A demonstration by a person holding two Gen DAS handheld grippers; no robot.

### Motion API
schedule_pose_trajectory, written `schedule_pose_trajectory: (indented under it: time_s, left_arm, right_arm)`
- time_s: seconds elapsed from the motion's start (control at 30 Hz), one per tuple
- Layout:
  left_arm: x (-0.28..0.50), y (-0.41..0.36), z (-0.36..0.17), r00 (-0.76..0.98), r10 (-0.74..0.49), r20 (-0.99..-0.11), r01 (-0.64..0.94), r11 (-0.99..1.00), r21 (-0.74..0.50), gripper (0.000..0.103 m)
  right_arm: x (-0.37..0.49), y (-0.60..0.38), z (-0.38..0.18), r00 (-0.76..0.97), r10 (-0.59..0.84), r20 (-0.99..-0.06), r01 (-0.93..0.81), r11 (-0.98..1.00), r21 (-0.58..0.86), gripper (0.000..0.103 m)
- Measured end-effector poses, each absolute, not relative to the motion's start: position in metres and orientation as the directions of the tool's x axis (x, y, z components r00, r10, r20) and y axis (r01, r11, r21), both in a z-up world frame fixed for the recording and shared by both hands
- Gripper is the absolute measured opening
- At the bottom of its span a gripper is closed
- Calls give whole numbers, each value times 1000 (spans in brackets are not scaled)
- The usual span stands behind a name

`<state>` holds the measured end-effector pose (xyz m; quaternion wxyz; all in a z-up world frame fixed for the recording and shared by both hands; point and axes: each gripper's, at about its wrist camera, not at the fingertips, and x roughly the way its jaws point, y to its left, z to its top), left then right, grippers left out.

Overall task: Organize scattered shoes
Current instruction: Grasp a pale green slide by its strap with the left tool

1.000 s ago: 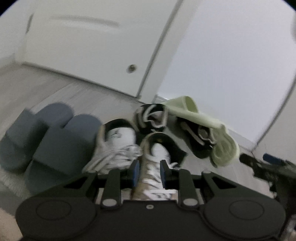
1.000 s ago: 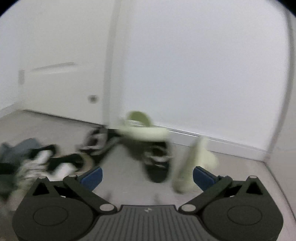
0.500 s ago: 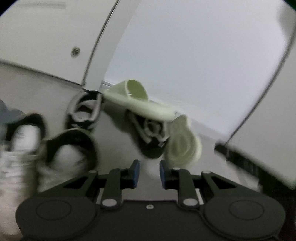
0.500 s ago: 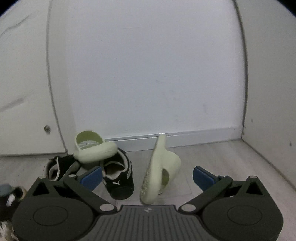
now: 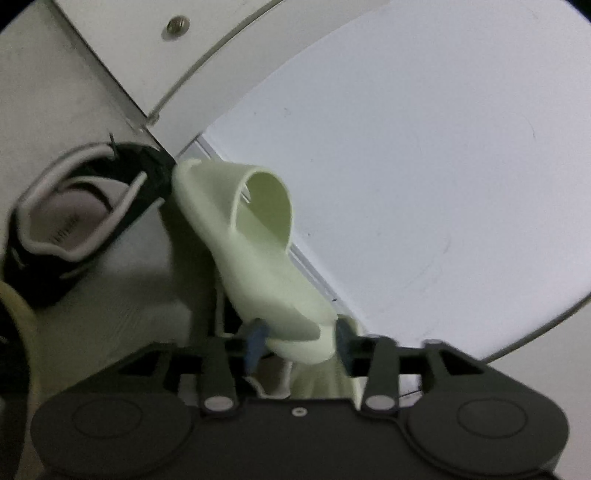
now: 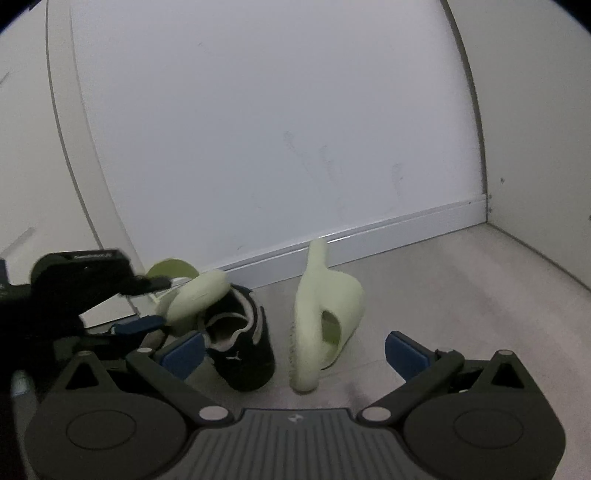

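A pale green slide (image 5: 258, 258) lies tilted across a black sneaker (image 6: 240, 350), its heel end between the pads of my left gripper (image 5: 298, 339). The jaws stand open, close on either side of that heel. The right wrist view shows the left gripper (image 6: 151, 304) at the left, straddling the same slide (image 6: 195, 295). A second green slide (image 6: 325, 314) stands on its side by the baseboard. My right gripper (image 6: 295, 350) hangs open just in front of it, holding nothing. Another black sneaker (image 5: 74, 221) with white trim lies to the left.
A white wall with a baseboard (image 6: 369, 229) runs behind the shoes and meets a side wall (image 6: 535, 147) at the right. A white door with a small round fitting (image 5: 176, 26) is at the left. Pale floor (image 6: 461, 295) spreads to the right of the shoes.
My left gripper has left the white sneaker, swung right, opened wider and closed in on the green slide's heel. My right gripper, still open, has come nearer the slide standing on its side.
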<state>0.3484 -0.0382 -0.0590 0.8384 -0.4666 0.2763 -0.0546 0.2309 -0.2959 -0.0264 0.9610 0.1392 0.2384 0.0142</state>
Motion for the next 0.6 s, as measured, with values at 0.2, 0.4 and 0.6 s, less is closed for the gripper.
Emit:
schedule_pose_trajectory:
  time_s: [0.2,0.4,0.6]
  left_arm:
    - [345,-33,-76,852,-380,-360,-180,432,-884,53]
    - [340,-36,-75,858,-372,-354,-184,420,-888,54]
    - [348,-43,-85,855,-380,-352,-195,394,-898,54]
  right_arm:
    - [230,-288,-27,890,82,-449,19,976,217,103]
    - [234,-283,-28,889,73,-452,11,984,179,103]
    - [234,-295,-29,889,38,-457,79,969,235,103]
